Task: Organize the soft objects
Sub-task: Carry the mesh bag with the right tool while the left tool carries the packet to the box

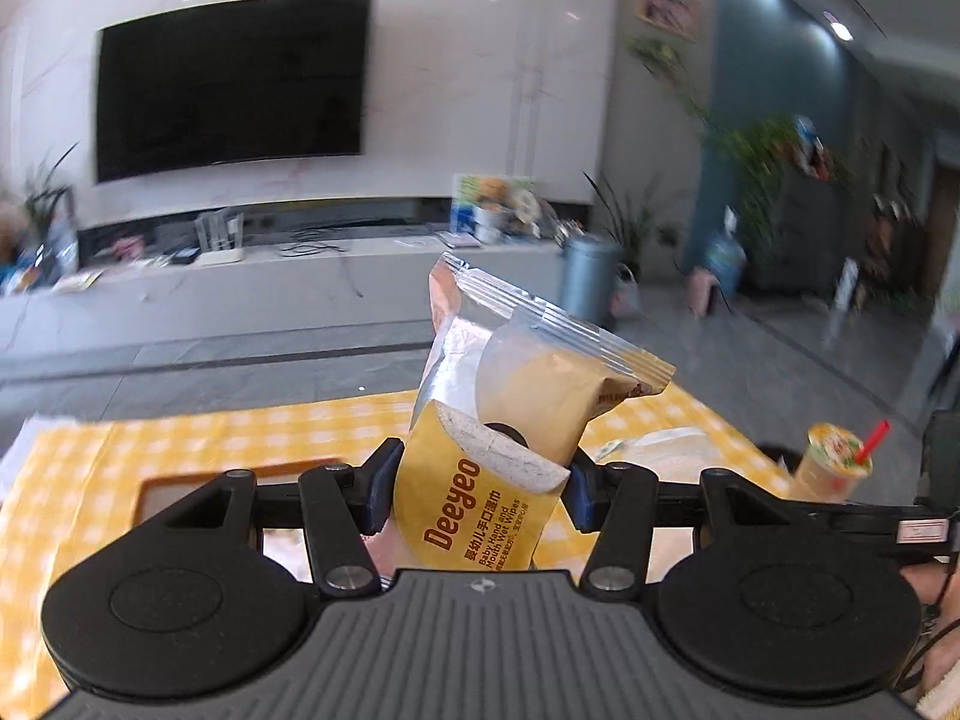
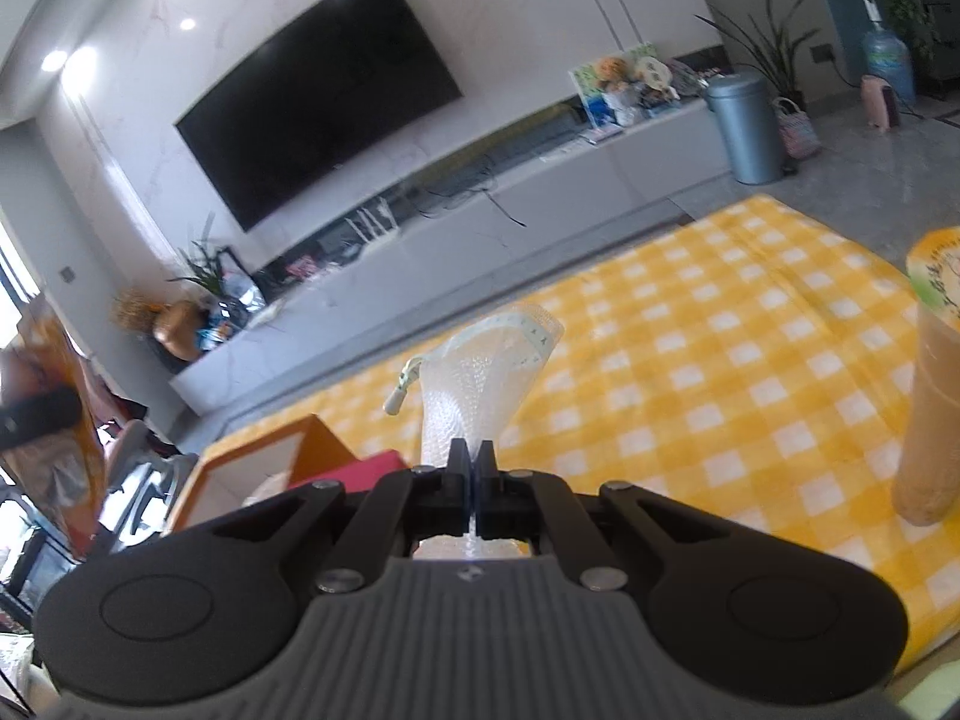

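Observation:
My left gripper (image 1: 480, 489) is shut on a yellow Deeyeo wet-wipes pack (image 1: 516, 402) and holds it upright above the yellow checked tablecloth (image 1: 180, 450). My right gripper (image 2: 472, 468) is shut on a white mesh pouch (image 2: 480, 384) with a zipper pull, lifted above the cloth (image 2: 720, 360). An orange-rimmed box (image 2: 270, 468) lies on the table to the left of the right gripper; it also shows in the left wrist view (image 1: 240, 474) behind the left fingers. The wipes pack and left gripper show blurred at the right wrist view's left edge (image 2: 48, 414).
A tall drink cup with a printed lid (image 2: 933, 396) stands at the right of the table; in the left wrist view it (image 1: 834, 468) carries a red straw. A white bag (image 1: 660, 450) lies behind the wipes pack. A TV wall, low cabinet and grey bin stand beyond the table.

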`<state>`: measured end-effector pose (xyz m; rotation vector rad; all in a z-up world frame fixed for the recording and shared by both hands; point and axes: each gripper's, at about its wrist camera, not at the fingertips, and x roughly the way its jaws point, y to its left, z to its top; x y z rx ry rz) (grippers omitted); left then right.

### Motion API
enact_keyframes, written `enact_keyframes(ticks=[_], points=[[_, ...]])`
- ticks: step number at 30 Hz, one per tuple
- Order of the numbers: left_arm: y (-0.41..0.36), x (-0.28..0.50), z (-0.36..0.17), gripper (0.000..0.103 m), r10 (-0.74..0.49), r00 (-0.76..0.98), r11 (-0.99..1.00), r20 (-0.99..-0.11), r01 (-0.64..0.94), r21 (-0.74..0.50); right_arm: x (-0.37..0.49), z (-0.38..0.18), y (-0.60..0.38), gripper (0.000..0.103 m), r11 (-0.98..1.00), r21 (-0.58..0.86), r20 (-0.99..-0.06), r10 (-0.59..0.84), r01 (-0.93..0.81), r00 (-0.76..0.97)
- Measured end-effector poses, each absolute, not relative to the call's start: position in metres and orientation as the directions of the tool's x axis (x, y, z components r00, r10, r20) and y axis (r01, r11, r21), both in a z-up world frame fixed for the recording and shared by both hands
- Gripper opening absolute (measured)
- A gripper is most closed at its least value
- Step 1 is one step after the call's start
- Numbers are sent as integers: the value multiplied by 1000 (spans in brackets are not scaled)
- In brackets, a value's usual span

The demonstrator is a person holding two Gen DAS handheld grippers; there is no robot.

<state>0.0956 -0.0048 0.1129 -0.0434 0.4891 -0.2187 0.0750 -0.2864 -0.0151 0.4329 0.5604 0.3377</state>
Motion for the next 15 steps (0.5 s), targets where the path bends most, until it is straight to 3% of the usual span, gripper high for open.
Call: enact_keyframes(ticks=[9, 15], points=[[90, 75, 86, 61, -156, 886, 963, -436, 39, -266, 60, 14, -238, 0, 802, 521, -365, 519, -293, 773], [130, 86, 69, 61, -84, 863, 967, -497, -49, -250, 61, 38, -175, 0, 783, 490, -357, 582, -384, 730]])
